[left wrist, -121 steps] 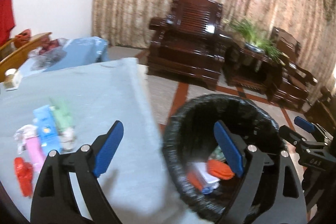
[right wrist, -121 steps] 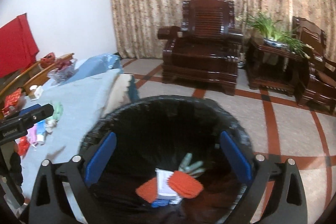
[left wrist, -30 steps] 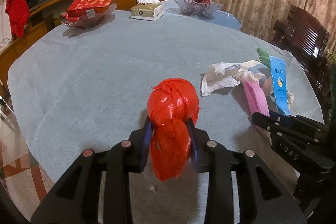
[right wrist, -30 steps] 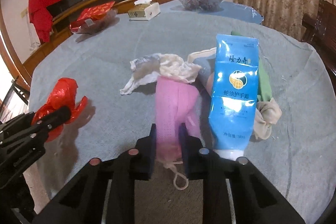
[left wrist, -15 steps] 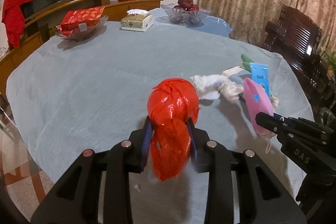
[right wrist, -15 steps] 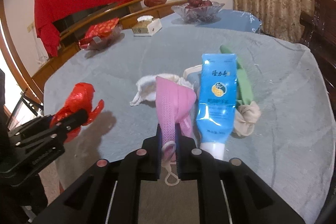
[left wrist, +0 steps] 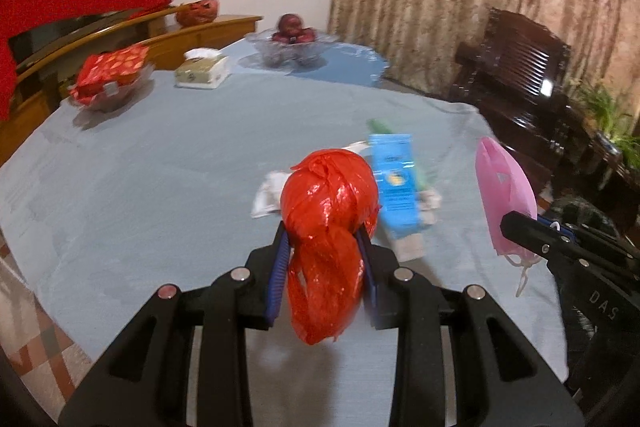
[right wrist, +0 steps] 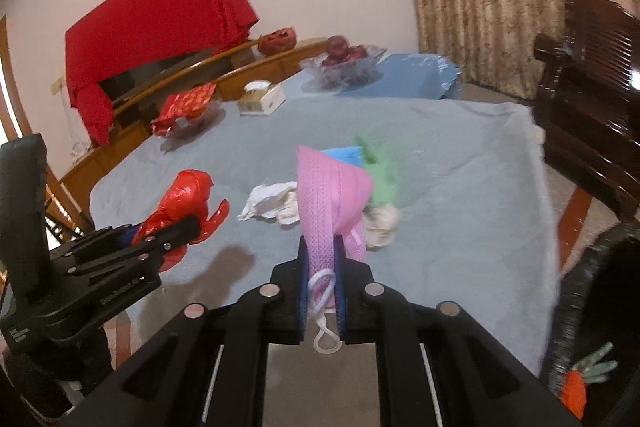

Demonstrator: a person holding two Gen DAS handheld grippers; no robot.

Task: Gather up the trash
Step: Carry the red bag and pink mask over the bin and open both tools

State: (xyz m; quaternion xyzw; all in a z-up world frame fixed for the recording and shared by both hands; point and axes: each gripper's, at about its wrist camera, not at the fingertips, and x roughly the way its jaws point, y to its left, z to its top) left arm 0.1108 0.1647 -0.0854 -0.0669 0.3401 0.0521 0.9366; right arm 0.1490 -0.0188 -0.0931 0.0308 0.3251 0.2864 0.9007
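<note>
My left gripper [left wrist: 326, 259] is clamped on a crumpled red plastic bag [left wrist: 330, 227], lifted clear of the grey-blue tablecloth [left wrist: 140, 179]. The bag hides most of the white tissue wad [right wrist: 272, 205] behind it. The blue tube [left wrist: 396, 187] and green wrapper [right wrist: 380, 171] are motion-blurred, print unreadable. My right gripper [right wrist: 322, 291] pinches a pink mask [right wrist: 328, 203], its ear loop dangling. The black-lined bin [right wrist: 600, 287] is cut off at the right edge.
</note>
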